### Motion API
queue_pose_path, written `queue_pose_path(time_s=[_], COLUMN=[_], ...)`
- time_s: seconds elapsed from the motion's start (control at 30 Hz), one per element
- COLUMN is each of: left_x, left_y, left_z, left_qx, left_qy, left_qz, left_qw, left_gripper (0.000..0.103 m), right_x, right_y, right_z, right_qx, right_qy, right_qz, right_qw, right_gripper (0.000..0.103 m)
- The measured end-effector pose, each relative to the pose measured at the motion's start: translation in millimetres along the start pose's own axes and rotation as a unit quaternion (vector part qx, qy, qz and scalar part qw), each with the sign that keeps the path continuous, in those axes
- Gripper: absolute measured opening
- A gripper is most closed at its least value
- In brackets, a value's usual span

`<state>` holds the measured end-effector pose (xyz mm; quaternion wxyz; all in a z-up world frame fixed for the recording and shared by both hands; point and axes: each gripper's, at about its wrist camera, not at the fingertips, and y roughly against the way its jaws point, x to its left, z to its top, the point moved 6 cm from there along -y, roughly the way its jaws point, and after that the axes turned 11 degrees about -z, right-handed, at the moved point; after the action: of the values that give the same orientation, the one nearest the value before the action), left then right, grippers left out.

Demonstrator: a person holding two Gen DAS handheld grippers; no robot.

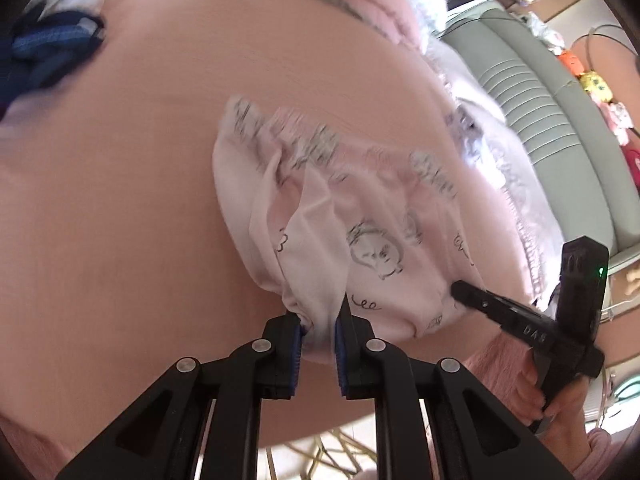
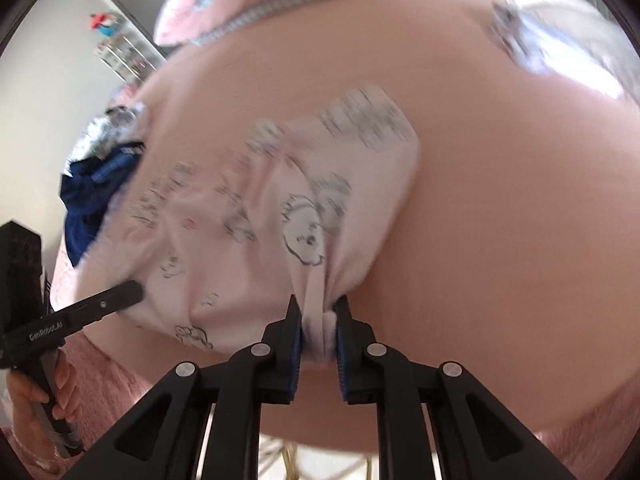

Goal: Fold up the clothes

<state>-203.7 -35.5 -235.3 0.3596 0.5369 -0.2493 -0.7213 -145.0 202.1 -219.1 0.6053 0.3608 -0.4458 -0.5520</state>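
Observation:
A small pale pink garment (image 1: 360, 240) printed with grey cartoon animals lies bunched on a pink bed surface (image 1: 140, 160). My left gripper (image 1: 318, 320) is shut on its near edge. My right gripper (image 2: 318, 316) is shut on the same garment (image 2: 256, 216) at its other near corner. The right gripper also shows in the left wrist view (image 1: 464, 290), touching the cloth at the right. The left gripper shows in the right wrist view (image 2: 132, 292) at the left. The cloth's far part is motion-blurred.
A dark blue garment (image 1: 48, 52) lies at the bed's far left, also in the right wrist view (image 2: 96, 200). A pale lilac garment (image 1: 500, 152) lies at the right edge. A grey-green bench (image 1: 552, 120) stands beyond. A pink pillow with grey trim (image 2: 224, 4) lies at the back.

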Motion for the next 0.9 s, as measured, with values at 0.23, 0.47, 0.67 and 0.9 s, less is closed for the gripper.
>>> queue_pose_path(time_s=[0.23, 0.47, 0.67, 0.9], left_x=[-8.0, -53.3, -14.1, 28.0], left_y=[24.9, -4.7, 7.3, 69.0], left_z=[-4.9, 11.8, 8.3, 5.3], left_qx=[-0.002, -0.032, -0.021, -0.085], left_qy=[-0.044, -0.149, -0.11, -0.047], left_qz=[0.08, 0.05, 0.111, 0.131], left_qw=[0.9958, 0.9871, 0.9875, 0.9866], left_gripper=[0.021, 0.021, 0.02, 0.02], right_x=[-17.6, 60.4, 36.7, -31.8], right_y=[59.5, 15.2, -19.5, 1.4], right_z=[-13.4, 3.3, 3.4, 1.7], right_qx=[-0.084, -0.104, -0.091, -0.097], right_qy=[0.106, 0.187, 0.167, 0.029], right_qz=[-0.09, -0.043, -0.069, -0.037], right_qw=[0.987, 0.976, 0.979, 0.994], right_gripper=[0.018, 0.018, 0.012, 0.026])
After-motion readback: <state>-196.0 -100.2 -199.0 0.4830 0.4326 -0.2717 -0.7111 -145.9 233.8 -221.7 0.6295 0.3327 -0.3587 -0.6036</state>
